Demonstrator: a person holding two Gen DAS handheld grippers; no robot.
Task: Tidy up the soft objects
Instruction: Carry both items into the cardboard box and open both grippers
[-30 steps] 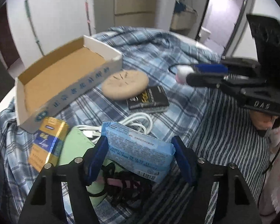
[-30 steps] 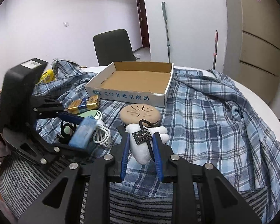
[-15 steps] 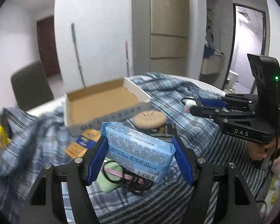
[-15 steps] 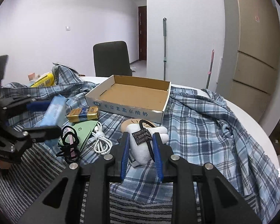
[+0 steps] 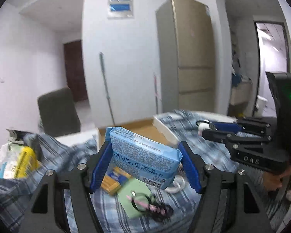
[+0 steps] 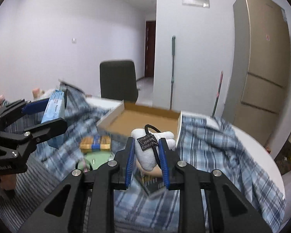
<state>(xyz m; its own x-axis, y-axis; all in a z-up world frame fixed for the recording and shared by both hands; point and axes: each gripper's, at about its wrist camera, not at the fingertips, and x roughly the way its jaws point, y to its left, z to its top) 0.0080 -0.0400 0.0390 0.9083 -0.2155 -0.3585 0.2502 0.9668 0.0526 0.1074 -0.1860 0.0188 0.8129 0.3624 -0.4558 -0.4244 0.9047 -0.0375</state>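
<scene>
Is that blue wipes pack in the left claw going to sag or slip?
The blue wipes pack probably stays fairly firm: it spans the left claw without drooping. Its glossy wrapper may be slippery. It looks light.

The wipes pack (image 5: 143,159) was light blue with dark print and a white barcode panel. The plush toy (image 6: 152,149) was white, with a black patterned tag and black cord. Gripper pads (image 5: 100,165) were blue on black frames. The cloth (image 6: 213,155) was blue-and-white plaid. The box (image 6: 145,120) was brown inside, white outside.
</scene>
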